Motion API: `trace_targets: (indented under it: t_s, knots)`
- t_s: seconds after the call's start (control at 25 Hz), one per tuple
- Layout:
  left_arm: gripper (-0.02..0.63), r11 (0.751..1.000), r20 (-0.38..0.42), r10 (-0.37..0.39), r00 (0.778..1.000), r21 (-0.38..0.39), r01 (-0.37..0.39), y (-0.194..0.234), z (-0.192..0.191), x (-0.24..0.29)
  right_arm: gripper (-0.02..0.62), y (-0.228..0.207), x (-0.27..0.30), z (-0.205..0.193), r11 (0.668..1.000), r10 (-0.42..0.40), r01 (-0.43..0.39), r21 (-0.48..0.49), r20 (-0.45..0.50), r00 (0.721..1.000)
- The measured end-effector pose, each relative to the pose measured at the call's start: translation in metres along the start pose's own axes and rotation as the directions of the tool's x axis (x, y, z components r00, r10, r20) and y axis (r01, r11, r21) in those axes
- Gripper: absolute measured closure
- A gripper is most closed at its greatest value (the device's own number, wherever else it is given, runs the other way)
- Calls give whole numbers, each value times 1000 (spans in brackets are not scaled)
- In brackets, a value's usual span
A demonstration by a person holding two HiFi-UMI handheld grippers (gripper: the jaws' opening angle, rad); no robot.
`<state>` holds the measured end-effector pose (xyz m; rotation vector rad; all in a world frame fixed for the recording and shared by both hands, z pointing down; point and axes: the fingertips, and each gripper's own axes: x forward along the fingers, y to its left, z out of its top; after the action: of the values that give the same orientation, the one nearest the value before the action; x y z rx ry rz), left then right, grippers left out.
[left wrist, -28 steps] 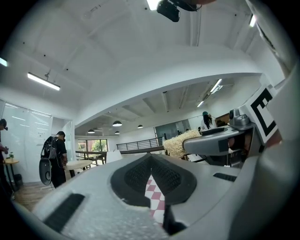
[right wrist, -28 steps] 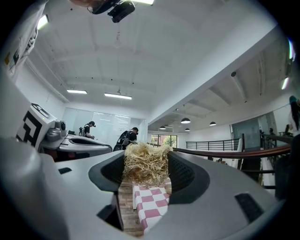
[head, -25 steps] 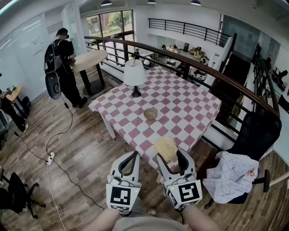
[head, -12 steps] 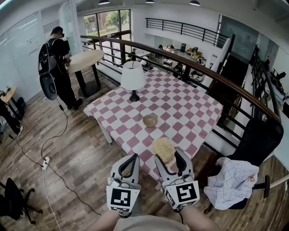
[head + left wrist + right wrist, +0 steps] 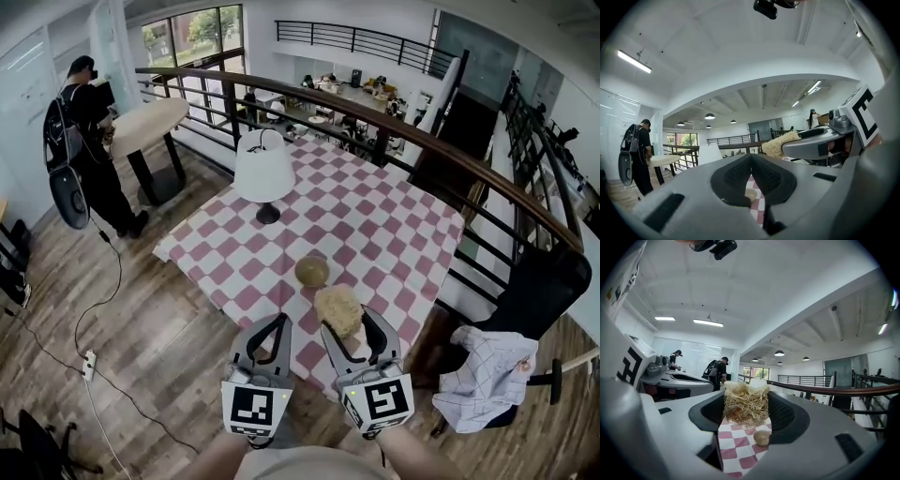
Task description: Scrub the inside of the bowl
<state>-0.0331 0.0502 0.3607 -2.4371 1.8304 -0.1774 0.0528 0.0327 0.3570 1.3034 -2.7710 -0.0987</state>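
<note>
A small tan bowl (image 5: 312,272) stands upright on the pink-and-white checked table (image 5: 394,225), near its front edge. My right gripper (image 5: 352,323) is shut on a straw-coloured fibre scrubber (image 5: 338,309), held level just short of the bowl and above the table edge. In the right gripper view the scrubber (image 5: 746,404) fills the gap between the jaws, with the bowl (image 5: 762,437) below and beyond it. My left gripper (image 5: 279,323) hangs beside the right one, shut and holding nothing. In the left gripper view, the bowl (image 5: 749,197) shows through a slit under its closed jaws.
A white table lamp (image 5: 263,169) stands at the table's far left. A curved railing (image 5: 450,155) runs behind the table. A black chair draped with a checked cloth (image 5: 487,366) is at the right. A person (image 5: 80,122) stands by a round table (image 5: 150,122) far left.
Both grippers have moved forward toward the table together, so the bowl and table edge now lie closer. The right gripper still holds the scrubber; the left stays shut.
</note>
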Motion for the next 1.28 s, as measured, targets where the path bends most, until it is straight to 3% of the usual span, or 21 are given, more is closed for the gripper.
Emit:
trace_targets:
  t_s: [0.36,0.6,0.72,0.92,1.12,1.28]
  knots:
    - [592,992,17,-124,992,-6,124,69,10,84,344,-30,98,13,990,-138,138,-3,-3,990]
    - [592,980,40,-194,980,47,193,96,6,116,344,-40,141,21,979,-203,203,7,12,979]
    - [592,980,17,-197,980,11,197,106,0,123,344,-44,151,18,978,-210,210,3,-6,978]
    - [592,974,-20,-224,974,18,224,106,-17,133,344,-52,155,1,980,-198,199,6,-49,979]
    - [592,986,-62,-167,984,14,168,110,-28,141,344,-59,152,-21,986,-164,166,18,-91,982]
    - [591,978,-159,-206,965,1,209,101,-57,158,344,-69,155,-39,988,-149,153,25,-121,981]
